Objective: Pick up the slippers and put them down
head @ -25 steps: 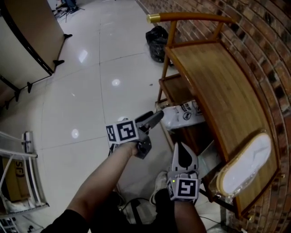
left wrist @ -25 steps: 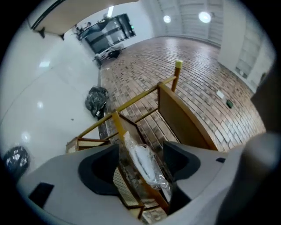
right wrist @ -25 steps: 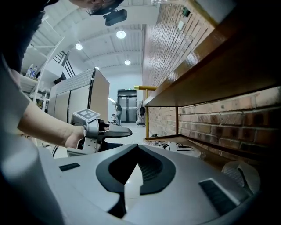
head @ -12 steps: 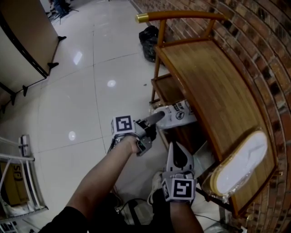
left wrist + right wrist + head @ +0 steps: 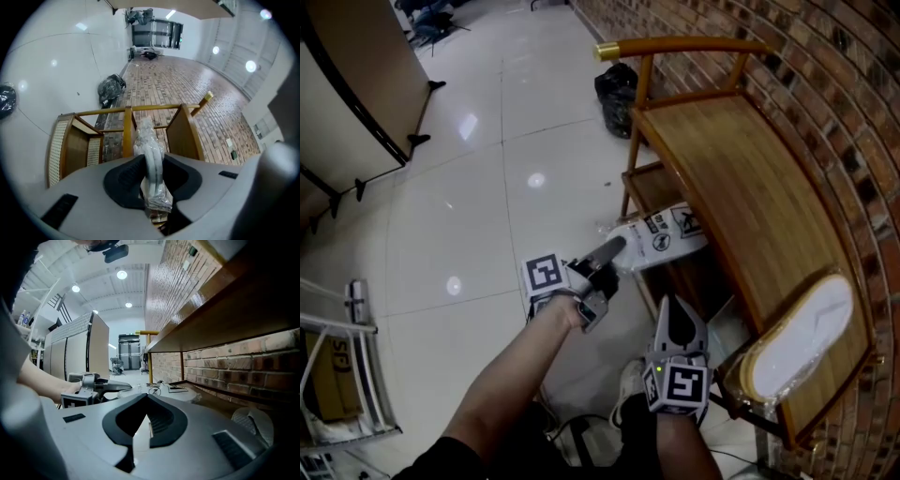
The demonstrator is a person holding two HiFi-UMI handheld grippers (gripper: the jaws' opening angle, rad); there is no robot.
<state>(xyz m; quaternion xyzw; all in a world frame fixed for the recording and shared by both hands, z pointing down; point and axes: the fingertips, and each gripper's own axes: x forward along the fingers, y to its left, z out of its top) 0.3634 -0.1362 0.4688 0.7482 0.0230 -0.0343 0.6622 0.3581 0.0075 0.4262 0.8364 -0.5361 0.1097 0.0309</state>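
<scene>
A pair of white slippers wrapped in clear plastic (image 5: 664,240) lies on the lower shelf of the wooden rack (image 5: 741,178), one end sticking out toward the floor. My left gripper (image 5: 607,255) points level at that end. Its jaws have just been closing and are now shut on the packet (image 5: 146,136), which stands edge-on between the pads. My right gripper (image 5: 680,323) sits lower and nearer to me, shut on nothing, aimed under the top shelf. A second wrapped pair of slippers (image 5: 797,337) rests on the top shelf near its close end.
A black rubbish bag (image 5: 619,82) sits on the floor by the rack's far leg, against the brick wall (image 5: 825,66). A folding partition (image 5: 356,84) and a metal cart (image 5: 337,375) stand at the left. Cables (image 5: 572,427) lie by my feet.
The left gripper has rolled and its jaws have shut on the end of the wrapped slippers. The right gripper has kept still.
</scene>
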